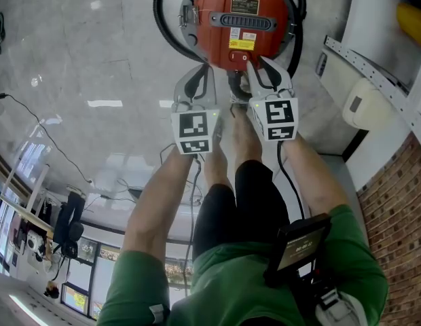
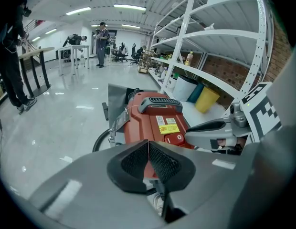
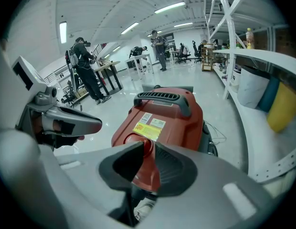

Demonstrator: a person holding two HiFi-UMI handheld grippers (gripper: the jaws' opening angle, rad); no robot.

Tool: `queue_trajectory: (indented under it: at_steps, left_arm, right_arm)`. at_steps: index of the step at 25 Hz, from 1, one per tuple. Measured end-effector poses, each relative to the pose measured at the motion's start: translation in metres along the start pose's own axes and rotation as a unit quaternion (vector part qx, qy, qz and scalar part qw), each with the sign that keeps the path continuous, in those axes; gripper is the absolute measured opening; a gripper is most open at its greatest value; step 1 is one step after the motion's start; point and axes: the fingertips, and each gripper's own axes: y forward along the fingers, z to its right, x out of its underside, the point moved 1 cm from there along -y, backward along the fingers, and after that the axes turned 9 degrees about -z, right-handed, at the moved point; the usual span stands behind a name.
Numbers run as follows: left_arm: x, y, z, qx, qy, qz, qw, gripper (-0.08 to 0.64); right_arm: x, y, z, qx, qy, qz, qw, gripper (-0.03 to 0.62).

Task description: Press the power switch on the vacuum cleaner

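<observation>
The red vacuum cleaner is seen on the floor just ahead of both pairs of fingers. Its power switch, a small red rocker below the yellow warning label, is found just beyond the tips of the right gripper and slightly to their left. From the left gripper it lies ahead and to the right, near but apart.

The left gripper's fingers are pressed together pad to pad, with nothing held between them. The right gripper's fingers are parted by a narrow wedge through which red housing is seen, and nothing is clamped. Whether those tips are already touching the switch cannot be settled, as it is mostly masked by the pads in the right gripper view.

The step in hand is judged to be the final approach to the press, with the right gripper the better placed. Its fingers are best closed first, so that one blunt tip is presented and the rocker cannot slip into the gap. The tip should be shifted slightly left until the switch is centred ahead of it, then driven squarely onto the rocker. The push should be kept short and firm, since the canister may be shoved away from the fingers. The closed left gripper could be rested on the housing beside the switch as a brace.
</observation>
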Motion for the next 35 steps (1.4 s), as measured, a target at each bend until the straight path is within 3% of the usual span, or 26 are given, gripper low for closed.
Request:
queue_trajectory:
  at_steps: [25, 29, 33, 35]
  left_arm:
    - [0.0020, 0.0062, 0.0018, -0.007, 0.005, -0.013, 0.9999, 0.011]
    - [0.0024, 0.0084, 0.0020, -0.009, 0.007, -0.018, 0.9998, 0.011]
    - [0.0014, 0.0086, 0.0018, -0.012, 0.013, -0.023, 0.9996, 0.011]
    - [0.0012, 0.0078, 0.0023, -0.013, 0.016, -0.026, 0.9994, 0.011]
  right_arm:
    - [0.0016, 0.0029, 0.0009, 0.007, -0.010, 0.000, 1.000, 0.063]
    - [0.0000, 0.0034, 0.0001, 0.017, -0.035, 0.001, 0.999, 0.063]
    - [0.0000, 0.0020, -0.0008, 0.050, -0.098, -0.022, 0.994, 0.063]
    - [0.0007, 0.0015, -0.0012, 0.053, -0.095, -0.034, 0.993, 0.063]
